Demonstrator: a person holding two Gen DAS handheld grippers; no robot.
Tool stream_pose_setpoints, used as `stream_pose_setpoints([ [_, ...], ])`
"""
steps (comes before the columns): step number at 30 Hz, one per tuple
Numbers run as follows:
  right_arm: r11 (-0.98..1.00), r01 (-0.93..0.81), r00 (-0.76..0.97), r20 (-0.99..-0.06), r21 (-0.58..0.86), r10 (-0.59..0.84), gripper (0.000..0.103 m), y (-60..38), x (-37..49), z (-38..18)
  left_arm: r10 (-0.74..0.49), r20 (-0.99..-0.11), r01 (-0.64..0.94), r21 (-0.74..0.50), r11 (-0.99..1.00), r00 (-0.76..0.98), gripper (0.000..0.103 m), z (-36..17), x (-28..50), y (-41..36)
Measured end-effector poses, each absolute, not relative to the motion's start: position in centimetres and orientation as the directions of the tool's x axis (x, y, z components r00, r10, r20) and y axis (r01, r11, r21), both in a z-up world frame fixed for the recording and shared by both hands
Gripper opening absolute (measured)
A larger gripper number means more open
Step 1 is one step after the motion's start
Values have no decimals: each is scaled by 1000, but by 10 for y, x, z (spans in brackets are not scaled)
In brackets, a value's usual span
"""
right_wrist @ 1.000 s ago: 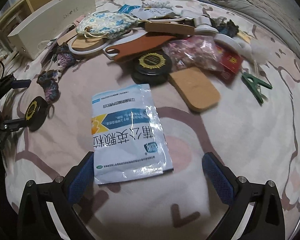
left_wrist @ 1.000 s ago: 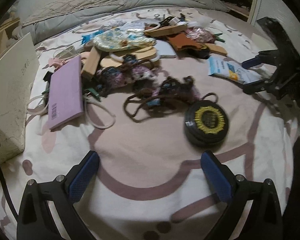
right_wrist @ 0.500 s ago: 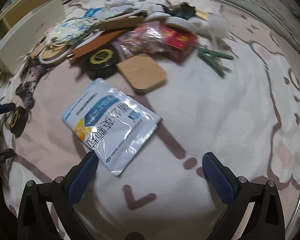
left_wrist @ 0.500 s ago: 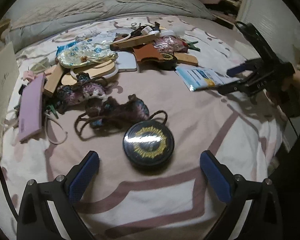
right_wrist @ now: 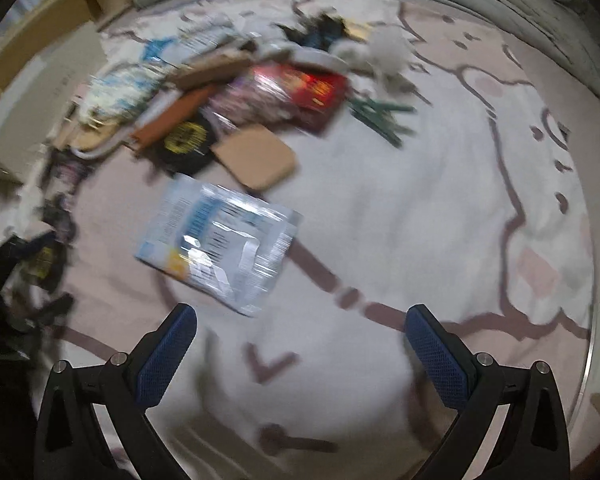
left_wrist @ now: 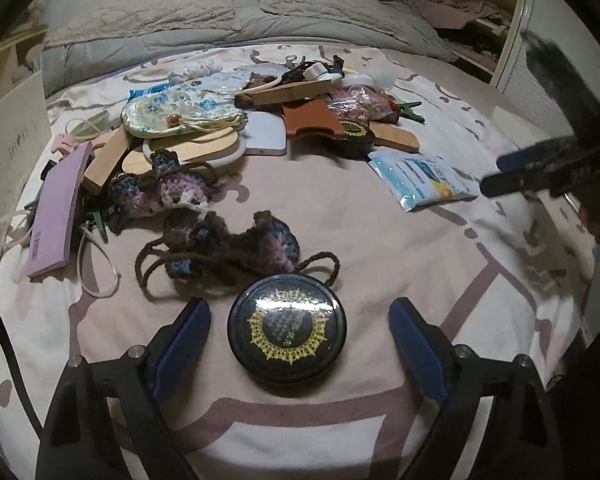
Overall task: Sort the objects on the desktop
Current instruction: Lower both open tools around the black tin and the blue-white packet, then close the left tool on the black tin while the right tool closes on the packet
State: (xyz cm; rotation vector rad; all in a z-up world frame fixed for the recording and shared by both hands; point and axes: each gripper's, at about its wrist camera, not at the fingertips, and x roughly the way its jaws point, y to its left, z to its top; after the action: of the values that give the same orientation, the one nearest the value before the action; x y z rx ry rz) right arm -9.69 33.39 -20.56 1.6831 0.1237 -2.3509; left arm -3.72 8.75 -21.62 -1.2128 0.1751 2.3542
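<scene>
**Kid:** Tin (left_wrist: 287, 329) first! Where is it?

**Friend:** The round black tin with the gold ring lies flat on the bedspread (left_wrist: 380, 240). It sits right between the two blue pads of the left gripper (left_wrist: 299, 342).

**Kid:** Is it squeezed?

**Friend:** No. The jaws are closing, but bare cloth shows on both sides of the tin. The pads do not touch it.

**Kid:** What is next to it?

**Friend:** A brown and purple knit pouch (left_wrist: 240, 246) lies just behind it. One cord loop comes up to the tin's far edge. Farther back is a pile with a purple book (left_wrist: 56, 208), wood pieces and a second black tin (left_wrist: 352, 136).

**Kid:** And the other hand?

**Friend:** The right gripper (right_wrist: 300, 360) hangs over plain cloth with its jaws wide apart and nothing in them. A blue and white packet (right_wrist: 220, 240) lies just past its tips. That view is blurry.
</scene>
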Motion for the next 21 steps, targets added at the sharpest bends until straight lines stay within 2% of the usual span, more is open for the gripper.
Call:
stream_pose_setpoints([
  [4,-957,252,-326,-918,144,-224,103,306,-104,-200,359,-791,-475,-100,-875,-495,91,-217,-36,87],
  [11,-961,199,-320,-914,191,-248,103,293,-103,-214,358,-782,-475,-90,-875,-511,94,-218,-33,87],
  [14,-966,194,-317,-921,172,-228,103,284,-101,-218,384,-782,-489,-117,-864,-492,102,-219,-32,86],
  [21,-978,190,-332,-933,80,-141,103,259,-115,-233,359,-784,-486,-84,-870,-506,102,-218,-26,87],
])
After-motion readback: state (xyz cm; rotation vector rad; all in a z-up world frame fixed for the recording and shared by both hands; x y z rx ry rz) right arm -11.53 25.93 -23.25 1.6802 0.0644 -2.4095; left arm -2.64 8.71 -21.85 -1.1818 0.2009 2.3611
